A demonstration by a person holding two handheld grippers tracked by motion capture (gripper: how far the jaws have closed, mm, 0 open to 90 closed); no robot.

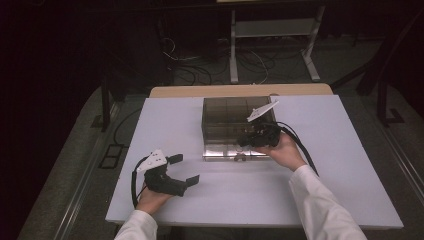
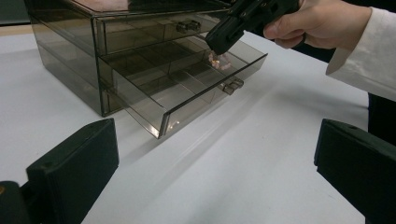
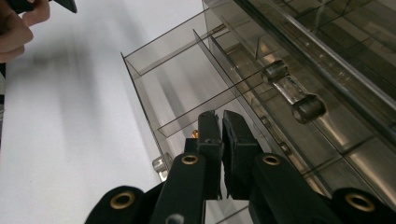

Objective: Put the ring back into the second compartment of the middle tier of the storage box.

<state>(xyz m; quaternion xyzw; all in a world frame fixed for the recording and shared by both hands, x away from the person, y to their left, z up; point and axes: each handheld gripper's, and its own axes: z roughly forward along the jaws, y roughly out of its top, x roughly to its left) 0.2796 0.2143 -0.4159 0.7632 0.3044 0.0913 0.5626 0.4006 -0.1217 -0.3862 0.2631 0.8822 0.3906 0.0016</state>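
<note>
I am working with two tools at a white desk. A clear brown box of drawers is sitting in the middle of the desk, toward the far side. Its bottom drawer is pulled out toward me, and thin walls are splitting it into little rooms.

My right tool is reaching down into that open drawer from the right. Its two black jaws are squeezed almost together. In the left gripper view I am seeing a small pink thing right at the tip of this tool, down in one of the drawer's rooms. I cannot tell if the jaws are pinching it or just touching it, because the piece is so tiny. The upper drawer's clear handle is sitting just beside the tool.

My left tool is resting at the near left of the desk, well apart from the box. Its jaws are spread wide and nothing is between them.

To do this step well, I think I should be going slowly and straight down. The rooms are narrow, so the jaws must not bump the thin walls. The box looks light, so a hard push could slide it. If it starts to move, my left tool could be coming over to hold the box steady.
</note>
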